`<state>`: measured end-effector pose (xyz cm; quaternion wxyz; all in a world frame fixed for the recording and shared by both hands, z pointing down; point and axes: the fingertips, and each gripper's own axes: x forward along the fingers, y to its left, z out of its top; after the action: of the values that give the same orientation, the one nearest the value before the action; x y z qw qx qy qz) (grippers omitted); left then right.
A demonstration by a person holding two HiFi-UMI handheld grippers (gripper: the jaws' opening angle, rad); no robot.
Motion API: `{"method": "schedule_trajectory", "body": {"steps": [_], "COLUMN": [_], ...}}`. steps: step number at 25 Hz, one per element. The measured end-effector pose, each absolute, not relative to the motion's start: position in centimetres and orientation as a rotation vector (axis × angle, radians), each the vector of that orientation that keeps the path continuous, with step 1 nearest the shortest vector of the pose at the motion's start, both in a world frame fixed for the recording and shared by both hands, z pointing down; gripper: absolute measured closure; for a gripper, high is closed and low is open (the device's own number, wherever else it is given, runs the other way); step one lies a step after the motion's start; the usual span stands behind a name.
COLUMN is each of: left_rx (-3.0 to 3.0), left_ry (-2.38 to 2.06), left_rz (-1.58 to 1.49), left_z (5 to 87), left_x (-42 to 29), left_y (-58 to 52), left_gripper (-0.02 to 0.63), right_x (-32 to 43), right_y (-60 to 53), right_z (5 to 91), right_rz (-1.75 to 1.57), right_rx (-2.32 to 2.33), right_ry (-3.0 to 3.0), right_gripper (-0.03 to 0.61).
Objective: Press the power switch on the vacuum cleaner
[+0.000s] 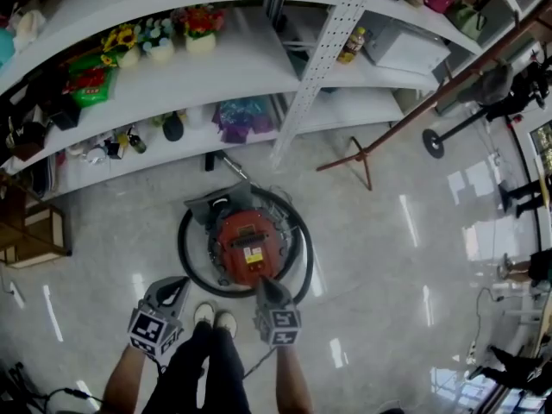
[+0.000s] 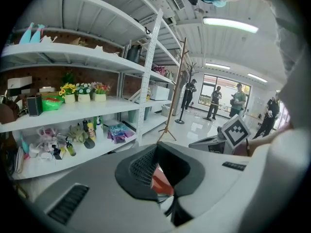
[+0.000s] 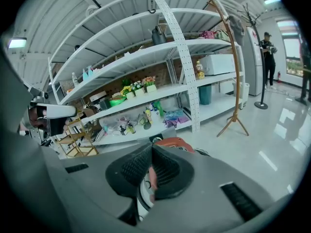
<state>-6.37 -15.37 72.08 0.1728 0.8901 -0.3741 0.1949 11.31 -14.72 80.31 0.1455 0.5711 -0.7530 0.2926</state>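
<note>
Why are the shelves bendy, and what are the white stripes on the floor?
Head view: the wide lens curves the shelves; white streaks on the floor are glare. Left gripper view: the ceiling lamp glares. Right gripper view: the shelf post bows too.

A red vacuum cleaner (image 1: 246, 241) is sitting on the glossy grey floor (image 1: 388, 257), its black hose (image 1: 184, 247) curling around it, near a wooden coat stand (image 1: 357, 153). White shelves (image 1: 233, 76) behind are carrying potted flowers (image 1: 159, 40), small bottles (image 1: 134, 141) and a purple packet (image 1: 241, 117). A person's pale shoes (image 1: 216, 319) are standing near the cleaner.
</note>
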Motion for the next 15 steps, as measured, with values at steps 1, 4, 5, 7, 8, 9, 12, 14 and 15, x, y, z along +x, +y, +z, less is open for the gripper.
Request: {"method": "schedule_trajectory", "body": {"steps": [1, 4, 5, 7, 8, 9, 12, 14, 15], "left_rx": [2.53, 2.551, 2.558, 2.568, 2.573, 2.577, 2.596, 2.598, 2.6], "left_ry": [-1.062, -1.046, -1.042, -1.038, -1.036, -1.032, -1.018, -1.017, -1.016], "left_rz": [0.549, 0.538, 0.534, 0.523, 0.517, 0.508, 0.486, 0.475, 0.471], "left_z": [71.5, 69.8, 69.2, 67.8, 67.2, 66.6, 64.7, 63.7, 63.1], "left_x": [-6.3, -6.0, -5.8, -5.6, -5.5, -5.3, -4.8, -4.8, -4.9], "left_y": [-15.3, -14.9, -14.8, -14.5, -14.3, -14.2, -14.2, -14.1, -14.1], "left_gripper": [0.607, 0.607, 0.607, 0.607, 0.607, 0.607, 0.607, 0.607, 0.607], "right_x": [11.5, 11.8, 11.9, 12.1, 12.2, 12.4, 12.8, 12.8, 12.8], "right_y": [-14.6, -14.2, -14.1, -13.6, -13.4, -13.3, -13.1, -12.8, -12.7], "right_z": [79.6, 77.4, 76.6, 74.9, 74.1, 73.2, 70.7, 69.2, 68.6], "right_rz": [0.839, 0.824, 0.82, 0.814, 0.812, 0.809, 0.794, 0.789, 0.789], "right_rx": [1.653, 1.671, 1.675, 1.682, 1.688, 1.697, 1.726, 1.736, 1.742], "right_ry": [-2.171, -2.177, -2.179, -2.182, -2.183, -2.184, -2.194, -2.201, -2.203], "right_gripper": [0.566, 0.567, 0.566, 0.566, 0.568, 0.566, 0.566, 0.566, 0.566]}}
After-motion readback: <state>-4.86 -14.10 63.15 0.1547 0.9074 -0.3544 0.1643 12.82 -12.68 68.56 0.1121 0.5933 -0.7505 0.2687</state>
